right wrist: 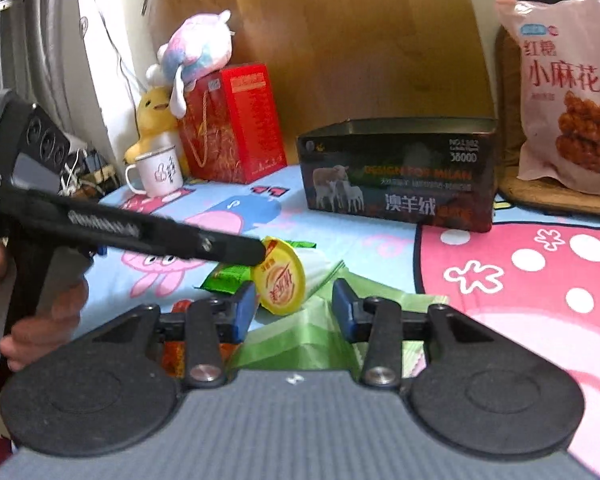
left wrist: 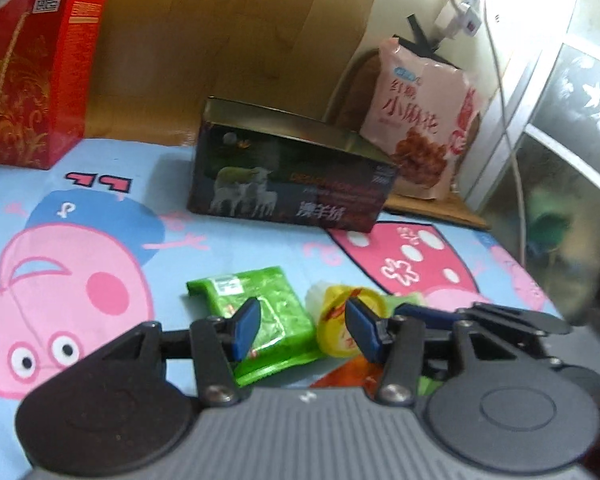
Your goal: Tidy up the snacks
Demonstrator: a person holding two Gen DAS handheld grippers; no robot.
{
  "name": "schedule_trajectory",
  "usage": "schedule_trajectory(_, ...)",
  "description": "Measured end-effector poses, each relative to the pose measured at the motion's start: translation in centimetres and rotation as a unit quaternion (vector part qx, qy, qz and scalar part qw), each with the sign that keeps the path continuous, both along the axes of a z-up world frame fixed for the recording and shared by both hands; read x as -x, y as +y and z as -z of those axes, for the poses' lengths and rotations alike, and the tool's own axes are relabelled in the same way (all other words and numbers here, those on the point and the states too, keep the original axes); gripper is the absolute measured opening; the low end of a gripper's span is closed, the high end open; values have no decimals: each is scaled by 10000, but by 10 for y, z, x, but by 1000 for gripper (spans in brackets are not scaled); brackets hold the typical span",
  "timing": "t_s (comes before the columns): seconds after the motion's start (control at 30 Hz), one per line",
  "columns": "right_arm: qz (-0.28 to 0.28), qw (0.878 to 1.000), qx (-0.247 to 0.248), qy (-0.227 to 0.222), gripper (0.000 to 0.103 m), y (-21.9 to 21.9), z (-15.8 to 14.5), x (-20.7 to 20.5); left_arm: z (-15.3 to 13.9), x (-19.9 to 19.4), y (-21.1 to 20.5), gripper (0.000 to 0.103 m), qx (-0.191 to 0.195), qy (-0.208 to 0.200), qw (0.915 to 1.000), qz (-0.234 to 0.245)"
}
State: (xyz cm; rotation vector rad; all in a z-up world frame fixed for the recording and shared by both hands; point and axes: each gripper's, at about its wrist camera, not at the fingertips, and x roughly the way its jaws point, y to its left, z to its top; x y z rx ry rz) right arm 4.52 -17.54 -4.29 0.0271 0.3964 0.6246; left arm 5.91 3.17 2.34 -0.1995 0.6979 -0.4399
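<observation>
- Yellow-lidded little plastic jelly cup lies tipped on its side on the blue cartoon-print cloth, lid facing the right wrist camera, touching a shiny green foil snack packet
- right gripper is the nearer one: cup sits just ahead of its blue pads, a bit toward the left pad, jaws partly apart and gripping nothing
- left gripper comes in from the other side, its tip reaching the cup's rim in the right view; jaws narrow-ish, nothing between them, straddling the gap between packet and cup
- cup's axis runs roughly along the right gripper's pointing line, so closing across the lid rim looks like the move
- dark open tin box with sheep picture stands well behind, probably where snacks go
</observation>
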Motion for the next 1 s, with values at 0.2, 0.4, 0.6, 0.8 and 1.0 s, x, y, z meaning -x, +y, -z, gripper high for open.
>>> schedule_trajectory(0.2,512,9967,-625,-60,46,-19,-1,12,-4,15,3,49,-280,-88,9980,-552)
schedule_trajectory(0.4,999,9909,-903,-10,46,-28,2,25,3,27,7,50,-770,-55,9911,-1087)
schedule_trajectory(0.6,1437,9821,-1220,9,51,-37,5,33,10,35,15,53,-1044,-133,9838,-1452)
schedule_trajectory(0.8,1531,9792,-1332,-2,53,-40,7,34,17,37,18,53,-1323,-219,9764,-1692)
schedule_trajectory(1.0,1563,9788,-1325,-44,54,-39,7,37,18,37,18,53,-1361,-261,9750,-1736)
